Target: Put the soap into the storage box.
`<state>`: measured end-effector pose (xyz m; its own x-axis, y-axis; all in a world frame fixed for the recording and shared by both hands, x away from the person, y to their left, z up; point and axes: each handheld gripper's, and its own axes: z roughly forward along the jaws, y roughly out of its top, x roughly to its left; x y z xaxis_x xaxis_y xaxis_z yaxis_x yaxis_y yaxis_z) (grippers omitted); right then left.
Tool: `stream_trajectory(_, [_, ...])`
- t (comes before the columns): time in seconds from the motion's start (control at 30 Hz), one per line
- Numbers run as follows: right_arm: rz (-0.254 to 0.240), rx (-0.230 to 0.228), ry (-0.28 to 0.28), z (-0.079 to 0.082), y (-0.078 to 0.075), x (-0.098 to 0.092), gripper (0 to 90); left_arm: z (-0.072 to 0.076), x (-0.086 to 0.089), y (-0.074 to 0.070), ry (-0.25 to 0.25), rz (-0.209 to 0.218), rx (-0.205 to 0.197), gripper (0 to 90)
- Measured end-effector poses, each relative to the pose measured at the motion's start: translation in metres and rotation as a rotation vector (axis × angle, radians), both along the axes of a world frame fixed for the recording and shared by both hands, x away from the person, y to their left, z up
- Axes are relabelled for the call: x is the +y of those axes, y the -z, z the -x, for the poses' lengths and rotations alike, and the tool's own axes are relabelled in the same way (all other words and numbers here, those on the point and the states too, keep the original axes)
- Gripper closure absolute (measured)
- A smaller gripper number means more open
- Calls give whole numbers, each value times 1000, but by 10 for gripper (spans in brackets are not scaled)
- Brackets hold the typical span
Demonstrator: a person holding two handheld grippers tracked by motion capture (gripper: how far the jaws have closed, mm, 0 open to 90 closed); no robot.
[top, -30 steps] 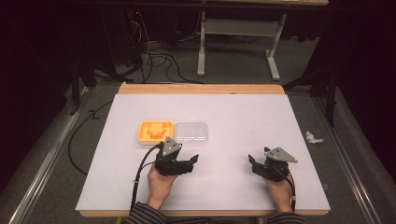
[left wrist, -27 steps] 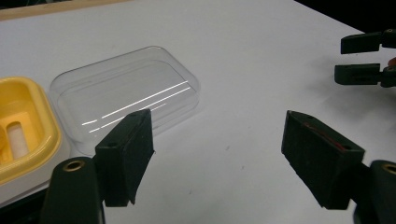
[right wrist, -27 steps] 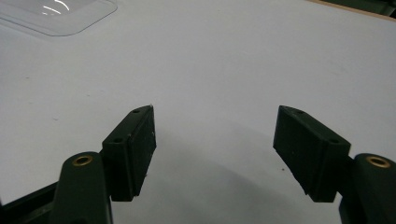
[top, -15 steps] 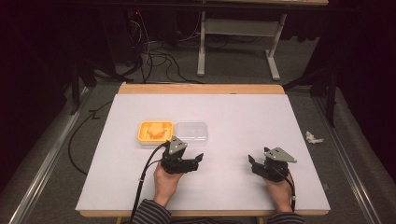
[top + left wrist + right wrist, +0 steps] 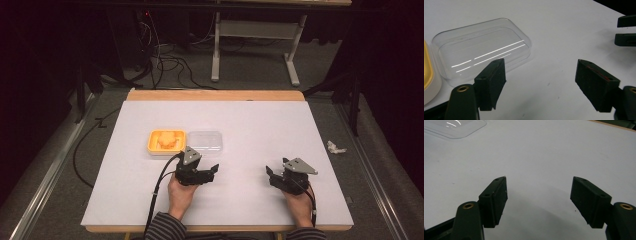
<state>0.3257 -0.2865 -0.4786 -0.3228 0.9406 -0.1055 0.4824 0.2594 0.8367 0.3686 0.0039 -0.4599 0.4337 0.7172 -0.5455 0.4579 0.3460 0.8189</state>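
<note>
1. Yellow container (image 5: 166, 141), holding orange food, is seen left of centre on the white table (image 5: 260, 120), well clear of the left edge.
2. Clear lid (image 5: 204, 140) is laid touching the container's right side.
3. Left gripper (image 5: 209, 174) is held just near of the lid, jaws apart on nothing.
4. Bare table is left between the grippers.
5. Right gripper (image 5: 270, 175) is held wide, nothing between its jaws, near the front-right edge.
6. No legible writing is seen.
</note>
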Motion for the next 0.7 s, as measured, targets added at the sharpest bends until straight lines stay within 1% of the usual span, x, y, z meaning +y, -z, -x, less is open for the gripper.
stream_trajectory(0.07, [-3, 0, 2, 0, 0, 0, 304, 0, 0, 0, -1, -1, -3, 251])
stream_trajectory(0.1, [3, -2, -2, 0, 0, 0, 304, 0, -1, 1, -1, -8, -4, 251])
stream_trajectory(0.13, [7, 3, -1, 0, 0, 1, 305, -1, -2, 2, -4, -4, -6, 251])
stream_trajectory(0.27, [11, 10, 0, 0, 0, 1, 305, -1, -3, 6, -13, -21, -20, 251])
stream_trajectory(0.3, [12, 8, -2, 0, 0, 1, 305, -1, -3, 7, -7, -35, -24, 251])
stream_trajectory(0.4, [9, 9, -3, -1, 0, 1, 305, -1, -3, 9, -17, -38, -27, 251])
stream_trajectory(0.47, [14, 11, -4, -1, 0, 1, 306, -1, -2, 11, -17, -41, -22, 251])
stream_trajectory(0.5, [12, 11, -3, -1, 0, 1, 306, -1, -2, 12, -23, -29, -21, 251])
stream_trajectory(0.57, [25, 14, -3, -1, 0, 2, 306, -1, -1, 14, -26, -30, -18, 251])
stream_trajectory(0.7, [28, 15, -3, -1, 1, 3, 307, -1, -1, 17, -30, -52, -28, 251])
